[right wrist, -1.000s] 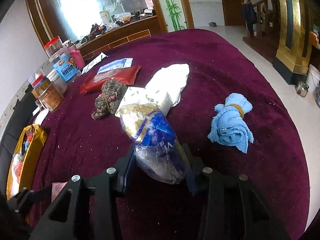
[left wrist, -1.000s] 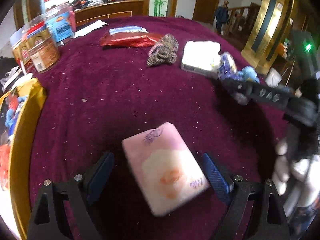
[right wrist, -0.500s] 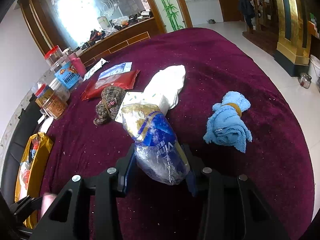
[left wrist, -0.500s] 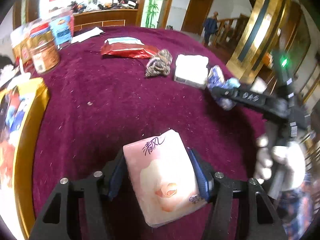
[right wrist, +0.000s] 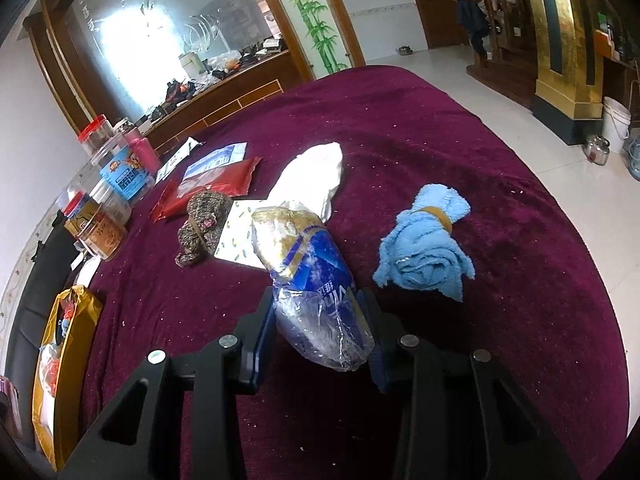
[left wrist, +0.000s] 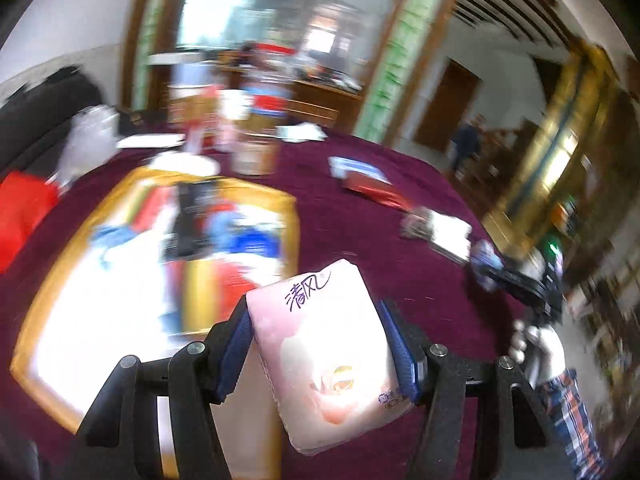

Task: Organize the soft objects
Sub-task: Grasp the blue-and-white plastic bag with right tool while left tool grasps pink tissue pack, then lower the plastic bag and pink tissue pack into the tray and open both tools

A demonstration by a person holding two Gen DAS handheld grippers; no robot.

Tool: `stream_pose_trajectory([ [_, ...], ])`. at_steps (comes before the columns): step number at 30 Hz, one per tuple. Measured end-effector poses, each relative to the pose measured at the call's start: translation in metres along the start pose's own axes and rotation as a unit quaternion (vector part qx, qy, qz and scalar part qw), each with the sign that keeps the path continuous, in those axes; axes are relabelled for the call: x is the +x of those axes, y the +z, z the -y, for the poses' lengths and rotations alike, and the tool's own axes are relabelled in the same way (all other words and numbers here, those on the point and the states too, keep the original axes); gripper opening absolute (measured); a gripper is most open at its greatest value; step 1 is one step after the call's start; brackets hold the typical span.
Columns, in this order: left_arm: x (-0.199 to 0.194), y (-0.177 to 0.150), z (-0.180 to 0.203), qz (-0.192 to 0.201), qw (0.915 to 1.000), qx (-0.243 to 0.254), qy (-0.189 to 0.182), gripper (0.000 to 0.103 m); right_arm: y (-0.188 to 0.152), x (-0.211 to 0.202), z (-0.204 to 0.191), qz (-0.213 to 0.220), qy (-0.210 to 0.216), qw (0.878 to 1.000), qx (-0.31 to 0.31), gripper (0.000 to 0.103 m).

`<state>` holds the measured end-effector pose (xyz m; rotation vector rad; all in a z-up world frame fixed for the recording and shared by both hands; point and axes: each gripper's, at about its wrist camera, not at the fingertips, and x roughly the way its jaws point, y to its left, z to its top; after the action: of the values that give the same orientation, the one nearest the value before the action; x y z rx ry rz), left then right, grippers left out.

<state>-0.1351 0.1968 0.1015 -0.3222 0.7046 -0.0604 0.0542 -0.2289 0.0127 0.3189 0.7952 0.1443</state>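
My left gripper (left wrist: 316, 344) is shut on a pink tissue pack (left wrist: 324, 356) and holds it in the air, right of a yellow-rimmed box (left wrist: 294, 216) full of blurred items. My right gripper (right wrist: 320, 328) is shut on a blue and gold plastic pack (right wrist: 316, 280), held above the maroon table. A blue towel bundle (right wrist: 424, 248), a brown knitted bundle (right wrist: 202, 224), a white cloth (right wrist: 312, 176) and a white tissue pack (right wrist: 236, 236) lie on the table. The right gripper also shows in the left wrist view (left wrist: 516, 280).
The yellow box (right wrist: 60, 360) stands at the table's left edge. Jars (right wrist: 100, 220) and a red packet (right wrist: 208, 188) sit at the back left. The maroon tablecloth (right wrist: 480, 360) drops off at the right, with tiled floor beyond.
My left gripper closed on the pink pack, lifted it and swung left toward the yellow box. My right gripper keeps its hold and has hardly moved.
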Motion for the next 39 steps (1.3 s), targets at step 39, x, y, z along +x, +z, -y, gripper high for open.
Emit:
stream_pose_trajectory([
  [39,-0.044,0.000,-0.191,0.029,0.9768,-0.212,0.016,0.089,-0.181,-0.014,-0.406,-0.275,0.227,0.875,-0.326,0.035],
])
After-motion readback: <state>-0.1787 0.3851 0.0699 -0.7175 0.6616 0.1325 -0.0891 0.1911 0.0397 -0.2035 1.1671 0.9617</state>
